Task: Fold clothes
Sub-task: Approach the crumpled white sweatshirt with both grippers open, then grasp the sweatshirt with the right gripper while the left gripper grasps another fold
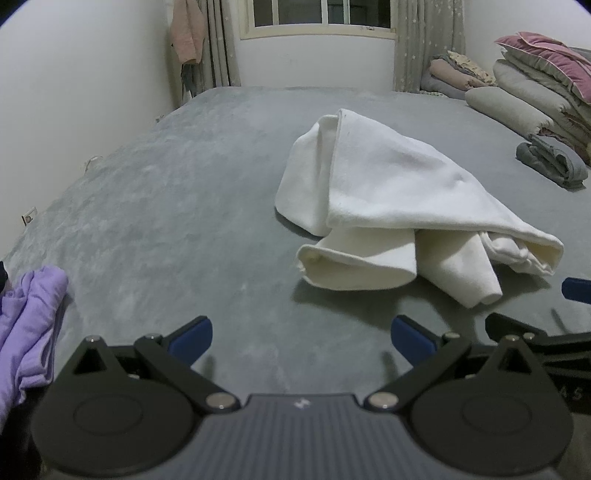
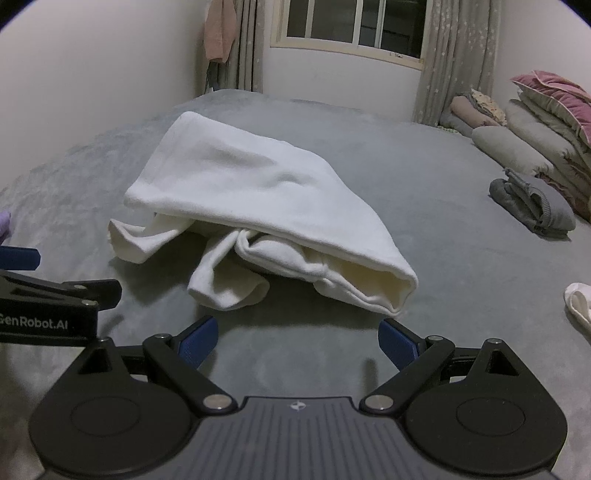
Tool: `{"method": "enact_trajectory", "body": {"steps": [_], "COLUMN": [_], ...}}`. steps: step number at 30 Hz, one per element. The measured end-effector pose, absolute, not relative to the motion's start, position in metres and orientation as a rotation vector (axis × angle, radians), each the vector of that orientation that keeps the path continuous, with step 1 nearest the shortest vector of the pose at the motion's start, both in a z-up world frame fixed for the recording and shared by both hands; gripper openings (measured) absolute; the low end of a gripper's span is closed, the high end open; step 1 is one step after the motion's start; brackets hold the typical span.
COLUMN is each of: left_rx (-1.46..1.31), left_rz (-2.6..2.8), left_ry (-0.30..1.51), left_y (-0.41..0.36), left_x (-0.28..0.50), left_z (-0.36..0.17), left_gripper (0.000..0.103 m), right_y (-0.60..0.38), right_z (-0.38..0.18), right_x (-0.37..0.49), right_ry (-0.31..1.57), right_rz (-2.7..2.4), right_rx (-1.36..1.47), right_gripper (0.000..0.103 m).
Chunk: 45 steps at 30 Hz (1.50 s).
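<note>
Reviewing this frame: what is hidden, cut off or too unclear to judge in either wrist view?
- White garment: its top fold covers the inner layers in both views, so its type is unclear.
- Purple cloth: cut by the left wrist view's left edge.
- White item: cut by the right wrist view's right edge.
- Small object on the wall: too small to identify.
- Window: panes dark, top cropped.

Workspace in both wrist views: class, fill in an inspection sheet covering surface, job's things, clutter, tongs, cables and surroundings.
Surface: grey plush bed cover, bare in front of both tongs.
Job's things: crumpled white fleece garment, partly folded over itself; folded grey garment to the right.
Clutter: lilac cloth at left edge; stacked pillows and quilts.
Tongs: left tongs open, empty; right tongs open, empty.
Cables: nothing seen.
Surroundings: window, curtains, white walls.
</note>
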<state>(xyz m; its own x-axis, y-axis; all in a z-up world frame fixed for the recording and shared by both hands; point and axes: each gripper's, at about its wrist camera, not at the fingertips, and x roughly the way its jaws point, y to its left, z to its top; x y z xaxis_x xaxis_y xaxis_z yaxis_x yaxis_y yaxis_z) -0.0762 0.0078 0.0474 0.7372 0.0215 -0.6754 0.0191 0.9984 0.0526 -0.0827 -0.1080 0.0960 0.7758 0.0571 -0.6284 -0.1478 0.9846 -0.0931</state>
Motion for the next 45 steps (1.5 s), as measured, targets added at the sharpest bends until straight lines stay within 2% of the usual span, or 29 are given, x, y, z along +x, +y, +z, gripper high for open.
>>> {"method": "enact_trajectory", "body": {"steps": [18, 21, 22, 23, 24, 26, 33, 40, 45], "left_rx": [0.048, 0.039, 0.042, 0.045, 0.048, 0.042, -0.003, -0.058, -0.111], "left_rz": [0.054, 0.044, 0.043, 0.042, 0.040, 0.035, 0.015, -0.006, -0.072], "left_ry": [0.750, 0.762, 0.763, 0.764, 0.765, 0.769, 0.747, 0.747, 0.687], "left_y": [0.013, 0.014, 0.014, 0.014, 0.014, 0.017, 0.022, 0.029, 0.030], "left_x": [-0.069, -0.067, -0.067, -0.066, -0.065, -0.065, -0.063, -0.056, -0.064], "left_z": [0.042, 0.041, 0.040, 0.040, 0.039, 0.039, 0.043, 0.041, 0.050], "left_gripper": [0.103, 0.103, 0.103, 0.103, 0.103, 0.103, 0.103, 0.103, 0.103], "right_y": [-0.101, -0.095, -0.092, -0.090, -0.088, -0.092, -0.124, -0.104, -0.099], "right_z": [0.098, 0.096, 0.094, 0.092, 0.091, 0.091, 0.139, 0.163, 0.189], "right_x": [-0.066, -0.056, -0.053, -0.050, -0.047, -0.043, -0.062, -0.087, -0.116], "right_ry": [0.642, 0.638, 0.638, 0.638, 0.638, 0.629, 0.459, 0.379, 0.242], "right_rz": [0.127, 0.150, 0.160, 0.171, 0.181, 0.186, 0.340, 0.433, 0.607], "right_rx": [-0.137, -0.150, -0.160, -0.172, -0.183, -0.160, 0.096, 0.064, 0.124], "right_gripper": [0.093, 0.085, 0.078, 0.063, 0.054, 0.015, 0.012, 0.012, 0.012]}}
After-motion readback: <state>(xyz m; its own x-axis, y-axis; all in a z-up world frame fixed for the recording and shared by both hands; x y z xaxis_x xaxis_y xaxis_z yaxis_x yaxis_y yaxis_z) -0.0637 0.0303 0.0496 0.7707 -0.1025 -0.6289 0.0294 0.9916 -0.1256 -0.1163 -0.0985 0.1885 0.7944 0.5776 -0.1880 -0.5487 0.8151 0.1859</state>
